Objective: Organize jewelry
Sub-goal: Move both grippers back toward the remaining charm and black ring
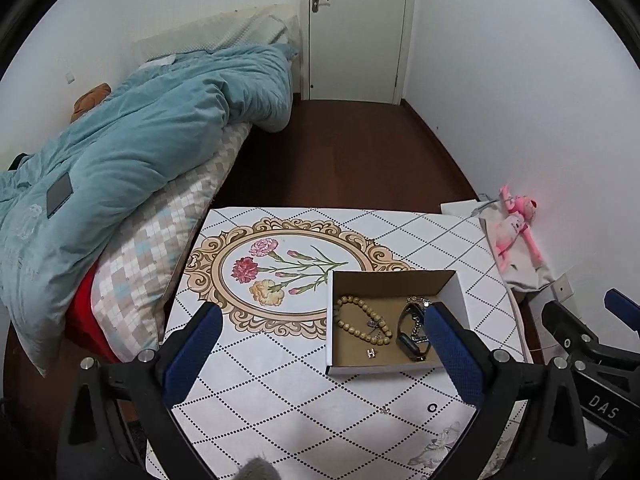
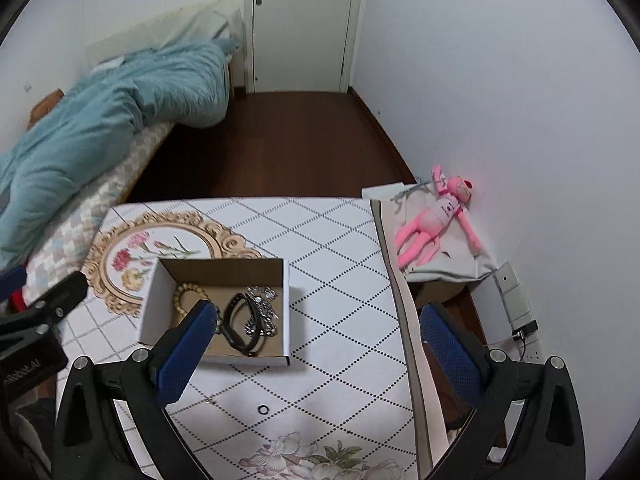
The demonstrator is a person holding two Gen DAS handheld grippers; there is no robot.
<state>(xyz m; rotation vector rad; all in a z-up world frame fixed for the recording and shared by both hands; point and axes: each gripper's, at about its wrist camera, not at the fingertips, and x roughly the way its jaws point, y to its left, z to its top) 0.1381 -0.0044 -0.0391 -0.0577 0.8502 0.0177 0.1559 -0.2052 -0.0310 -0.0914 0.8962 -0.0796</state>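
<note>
An open cardboard box (image 1: pixel 456 292) (image 2: pixel 154 308) sits on the patterned table. It holds a beige bead bracelet (image 1: pixel 356 320) (image 2: pixel 184 294), a black band (image 1: pixel 408 340) (image 2: pixel 236 328), a silver chain (image 1: pixel 418 302) (image 2: pixel 262 308) and a small H charm (image 1: pixel 371 353). A small black ring (image 1: pixel 432 407) (image 2: pixel 263 410) and a tiny silver piece (image 1: pixel 385 409) (image 2: pixel 208 401) lie on the table in front of the box. My left gripper (image 1: pixel 320 348) is open and empty above the table, left of the box's front. My right gripper (image 2: pixel 316 344) is open and empty, right of the box.
The table (image 1: pixel 280 400) (image 2: pixel 340 280) has a floral tablecloth. A bed with a teal duvet (image 1: pixel 120 152) (image 2: pixel 100 120) lies to the left. A pink plush toy (image 1: pixel 516 224) (image 2: pixel 436 220) lies on a stand by the right wall. A power strip (image 2: pixel 520 320) hangs on the wall.
</note>
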